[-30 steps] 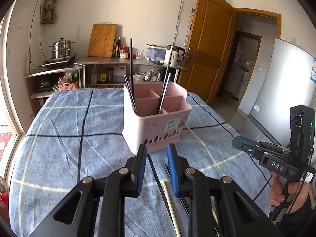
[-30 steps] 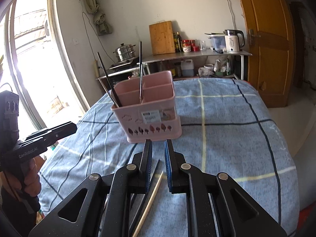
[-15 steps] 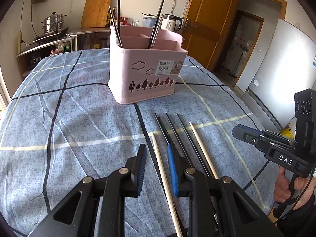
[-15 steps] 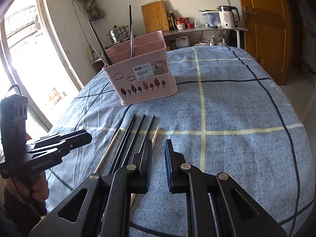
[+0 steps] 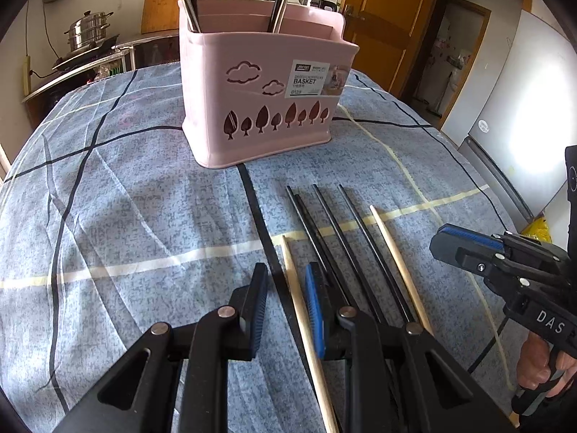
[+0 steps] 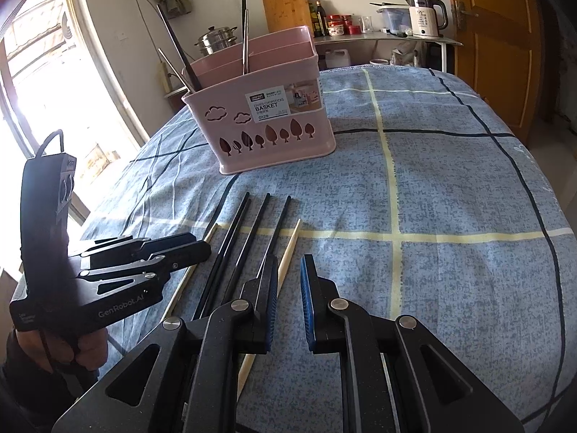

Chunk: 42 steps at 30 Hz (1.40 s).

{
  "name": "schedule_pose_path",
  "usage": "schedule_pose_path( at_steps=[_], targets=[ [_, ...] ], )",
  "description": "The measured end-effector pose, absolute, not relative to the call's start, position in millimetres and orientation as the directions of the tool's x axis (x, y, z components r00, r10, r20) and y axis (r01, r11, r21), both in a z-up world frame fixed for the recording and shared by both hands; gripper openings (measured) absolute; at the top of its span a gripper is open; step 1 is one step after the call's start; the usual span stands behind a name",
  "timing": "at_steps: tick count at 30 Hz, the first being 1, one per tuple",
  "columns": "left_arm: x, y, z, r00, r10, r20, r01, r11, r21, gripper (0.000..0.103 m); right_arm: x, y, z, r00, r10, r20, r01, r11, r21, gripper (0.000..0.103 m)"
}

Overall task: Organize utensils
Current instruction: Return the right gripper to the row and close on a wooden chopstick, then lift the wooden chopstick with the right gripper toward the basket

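Chopsticks [image 5: 326, 231]: loose before pink basket [image 5: 263, 83], awaiting sorting. Left gripper [image 5: 286, 301], right gripper [image 6: 288, 301]: part-open, empty, poised above.

Black grippers [image 5: 286, 285]; blue pads [image 6: 306, 288]

The pink basket [image 6: 274, 115] wears a white sticker [image 6: 283, 103] reading "BASKET" in bold, with "0129" beneath; the smaller lines above are too fine to read. The left gripper [image 6: 202, 249] shows "GenRobot.AI" along its body. The right gripper [image 5: 443, 238] carries "DAS" on its side. The kettle [image 6: 425, 16] displays "55".
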<state>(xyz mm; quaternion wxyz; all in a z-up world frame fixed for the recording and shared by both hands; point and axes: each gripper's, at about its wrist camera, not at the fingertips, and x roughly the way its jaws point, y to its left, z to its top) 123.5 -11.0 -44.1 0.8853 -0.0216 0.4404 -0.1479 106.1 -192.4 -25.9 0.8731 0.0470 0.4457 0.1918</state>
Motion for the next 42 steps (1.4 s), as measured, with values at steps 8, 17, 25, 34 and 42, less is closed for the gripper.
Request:
schedule_pose_path(
  at_steps=[8,17,25,34,42],
  targets=[
    [124.6,-9.6,-45.1,0.581,-0.247,-0.776,0.232,0.963,-0.133,0.008,120.5,-180.6,-33.6,0.505,0.360,-0.785,-0.294,0.926,0.236,0.013],
    [124.3,3.5,-44.1,0.585,-0.210,-0.784,0.190,0.975,-0.120,0.008,136.4,-173.7,-43.2,0.483,0.317,-0.816,-0.284,0.938,0.197,0.013],
    [131.2,-1.5,-43.1,0.570,-0.189,-0.800,0.205,0.975,-0.084,0.008,140.8,-165.3,-47.5,0.473,0.288,-0.833,-0.297,0.942,0.157,0.013],
    [136.3,-8.3,-41.3,0.566,-0.176,-0.806,0.210,0.976,-0.065,0.008,140.0,-163.1,-45.8,0.468,0.296,-0.833,-0.320,0.935,0.152,0.006],
    [130.2,-1.0,-18.0,0.596,-0.220,-0.773,0.209,0.971,-0.115,0.006,133.2,-169.5,-18.0,0.524,0.332,-0.785,-0.337,0.926,0.167,0.005]
  ],
)
